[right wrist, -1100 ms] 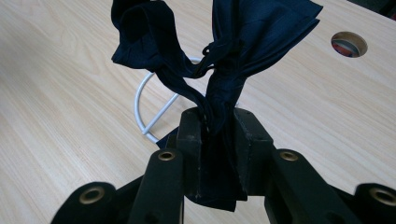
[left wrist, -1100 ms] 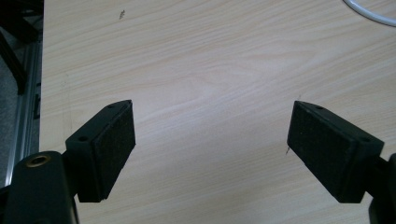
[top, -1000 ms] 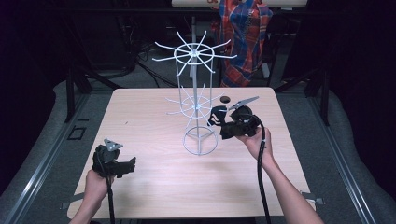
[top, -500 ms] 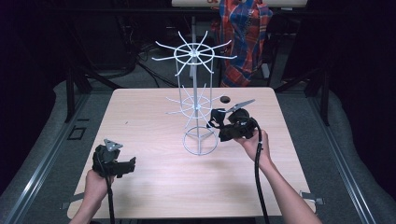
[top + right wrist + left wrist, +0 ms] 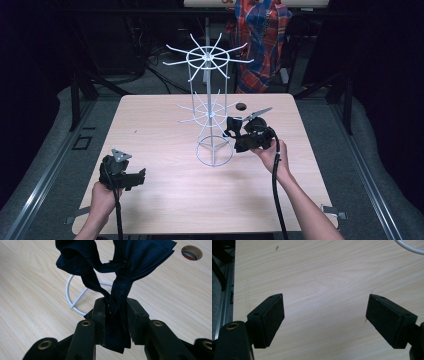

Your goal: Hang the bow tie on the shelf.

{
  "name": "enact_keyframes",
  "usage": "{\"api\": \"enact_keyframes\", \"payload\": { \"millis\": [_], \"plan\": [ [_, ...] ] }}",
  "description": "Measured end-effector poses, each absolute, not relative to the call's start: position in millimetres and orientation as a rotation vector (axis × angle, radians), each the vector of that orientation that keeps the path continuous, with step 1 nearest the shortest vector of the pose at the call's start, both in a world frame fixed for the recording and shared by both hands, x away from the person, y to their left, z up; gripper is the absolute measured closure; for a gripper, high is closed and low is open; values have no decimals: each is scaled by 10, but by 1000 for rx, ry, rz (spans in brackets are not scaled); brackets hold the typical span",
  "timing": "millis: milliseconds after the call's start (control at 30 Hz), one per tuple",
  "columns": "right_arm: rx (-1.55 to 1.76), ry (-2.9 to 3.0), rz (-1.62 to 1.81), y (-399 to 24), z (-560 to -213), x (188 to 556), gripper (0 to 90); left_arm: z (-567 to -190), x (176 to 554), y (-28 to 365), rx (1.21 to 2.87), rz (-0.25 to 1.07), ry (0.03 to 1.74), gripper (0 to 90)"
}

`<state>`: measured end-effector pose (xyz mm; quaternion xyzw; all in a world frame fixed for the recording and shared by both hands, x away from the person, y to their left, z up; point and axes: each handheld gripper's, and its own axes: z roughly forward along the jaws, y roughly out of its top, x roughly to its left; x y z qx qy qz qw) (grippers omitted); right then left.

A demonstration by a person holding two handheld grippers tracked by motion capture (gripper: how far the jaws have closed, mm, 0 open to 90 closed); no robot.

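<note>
The right gripper (image 5: 231, 128) has its jaws clenched on a bunched dark navy cloth (image 5: 117, 277), which rises out of the pads in twisted folds. In the high view it sits at about 3 o'clock from the white wire rack (image 5: 210, 107), just beside the rack's ring base (image 5: 75, 296), near the middle of the wooden surface (image 5: 165, 200). A round hole (image 5: 191, 252) in the surface lies at 1 o'clock from the cloth. The left gripper (image 5: 324, 320) rests at about 8 o'clock near the surface's front edge, well apart from the rack, its jaws released wide with nothing between them
</note>
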<state>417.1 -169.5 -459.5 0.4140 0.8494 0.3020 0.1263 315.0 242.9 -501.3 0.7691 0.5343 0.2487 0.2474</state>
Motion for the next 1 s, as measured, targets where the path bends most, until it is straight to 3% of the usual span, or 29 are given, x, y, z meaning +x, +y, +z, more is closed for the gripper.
{"api": "enact_keyframes", "payload": {
  "millis": [667,1000],
  "plan": [
    [1208,2479,890,-1677,-4644,4185,642,-5014,3149,2428,2096,678,1457,155],
    [1208,2478,907,-1674,-4633,4179,491,-5013,3149,2429,2097,678,1456,155]
  ]
}}
